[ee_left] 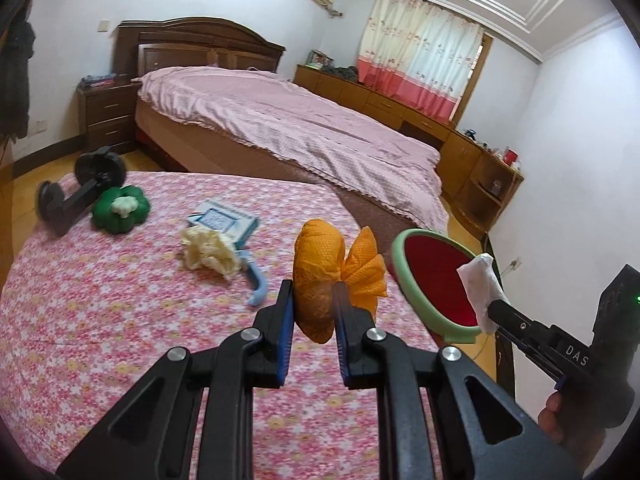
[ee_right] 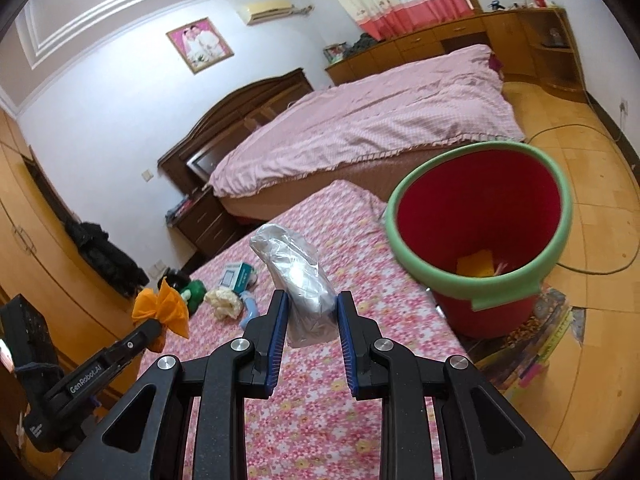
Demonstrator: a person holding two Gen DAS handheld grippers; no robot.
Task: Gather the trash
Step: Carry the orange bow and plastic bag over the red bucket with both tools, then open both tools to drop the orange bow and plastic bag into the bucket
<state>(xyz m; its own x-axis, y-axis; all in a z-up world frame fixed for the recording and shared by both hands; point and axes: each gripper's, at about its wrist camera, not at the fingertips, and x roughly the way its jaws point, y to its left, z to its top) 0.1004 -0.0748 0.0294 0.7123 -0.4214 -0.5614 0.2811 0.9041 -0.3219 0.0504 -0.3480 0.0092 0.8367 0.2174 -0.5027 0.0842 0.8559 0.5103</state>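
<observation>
Two grips live: left gripper clamps an orange crumpled wrapper, right gripper pinches a clear plastic wad. Red bin sits at 2 o'clock off the table edge. Risk: light scraps release early or snag the green rim and land on the floor.

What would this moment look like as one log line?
left gripper: shut on orange wrapper | right gripper: shut on white wad | red bin: beside table, scraps inside
</observation>
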